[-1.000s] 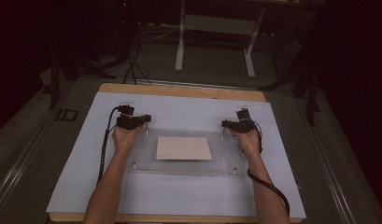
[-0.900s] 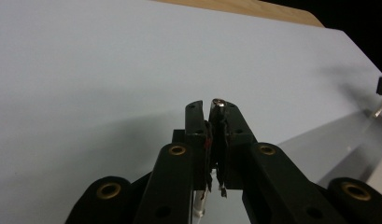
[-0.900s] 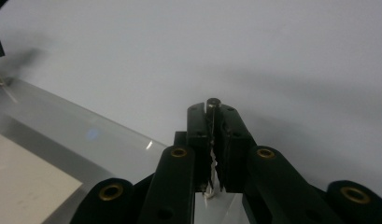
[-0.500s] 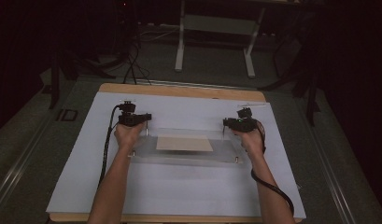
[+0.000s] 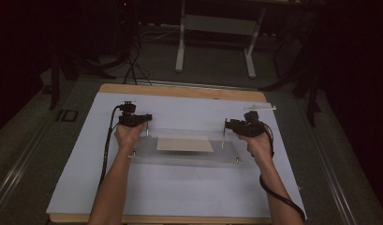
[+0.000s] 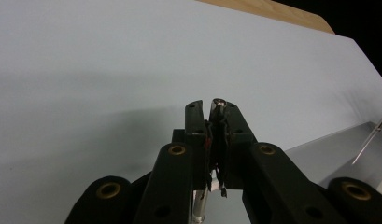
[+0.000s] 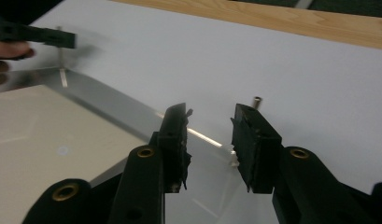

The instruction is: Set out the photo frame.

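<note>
A clear plate [image 5: 184, 155] with thin metal posts at its corners lies on the white sheet, and a beige sheet [image 5: 184, 144] lies at its middle. My left gripper [image 5: 144, 117] is at the plate's far left corner. In the left gripper view this left gripper [image 6: 212, 108] is shut on a metal post [image 6: 218, 102]. My right gripper [image 5: 228, 124] is at the far right corner, above a post [image 5: 223, 139]. Its own view shows the right gripper [image 7: 209, 116] open over the plate's edge [image 7: 109, 106], with a post [image 7: 257, 100] just behind the right jaw.
A white sheet [image 5: 180, 197] covers the wooden table [image 5: 180, 91]. A small clear strip [image 5: 259, 108] lies on it at the far right. Black cables trail from both grippers along the forearms. Beyond the table are a dark floor and a desk frame [image 5: 217, 28].
The plate looks shallower from front to back than a second ago, and its near edge sits farther from me. Both grippers have barely shifted at the far corners.
</note>
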A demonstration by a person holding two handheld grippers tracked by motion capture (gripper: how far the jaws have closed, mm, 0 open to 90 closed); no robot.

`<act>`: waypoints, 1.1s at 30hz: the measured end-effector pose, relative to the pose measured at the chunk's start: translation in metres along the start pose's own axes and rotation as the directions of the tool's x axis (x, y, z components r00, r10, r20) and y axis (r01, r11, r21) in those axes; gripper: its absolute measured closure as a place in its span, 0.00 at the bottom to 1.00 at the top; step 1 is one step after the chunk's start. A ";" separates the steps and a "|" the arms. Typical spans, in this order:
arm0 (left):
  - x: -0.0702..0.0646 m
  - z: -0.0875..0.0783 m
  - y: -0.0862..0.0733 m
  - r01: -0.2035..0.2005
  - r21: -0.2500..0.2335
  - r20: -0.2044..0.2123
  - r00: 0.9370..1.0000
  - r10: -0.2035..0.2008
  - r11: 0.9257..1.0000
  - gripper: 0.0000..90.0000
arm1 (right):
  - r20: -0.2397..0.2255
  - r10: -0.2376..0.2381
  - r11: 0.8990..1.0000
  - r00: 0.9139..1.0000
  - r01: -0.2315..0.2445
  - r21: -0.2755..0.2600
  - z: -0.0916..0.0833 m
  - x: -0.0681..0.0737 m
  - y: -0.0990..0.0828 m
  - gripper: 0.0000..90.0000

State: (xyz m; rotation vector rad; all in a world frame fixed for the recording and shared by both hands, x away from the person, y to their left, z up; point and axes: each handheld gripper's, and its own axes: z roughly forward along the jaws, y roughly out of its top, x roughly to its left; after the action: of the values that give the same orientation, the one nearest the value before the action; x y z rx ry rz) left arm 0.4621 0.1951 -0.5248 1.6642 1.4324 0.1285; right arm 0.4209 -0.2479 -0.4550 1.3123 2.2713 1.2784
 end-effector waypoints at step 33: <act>0.002 0.001 0.002 0.032 0.016 0.008 0.999 -0.032 0.999 0.94 | -0.142 -0.200 0.980 0.969 0.195 -0.045 -0.052 0.101 0.022 1.00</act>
State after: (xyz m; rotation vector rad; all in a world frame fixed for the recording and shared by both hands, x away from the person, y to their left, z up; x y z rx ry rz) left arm 0.4650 0.1960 -0.5247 1.6518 1.4560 0.0925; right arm 0.3468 -0.1930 -0.3855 0.9816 2.3986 1.3724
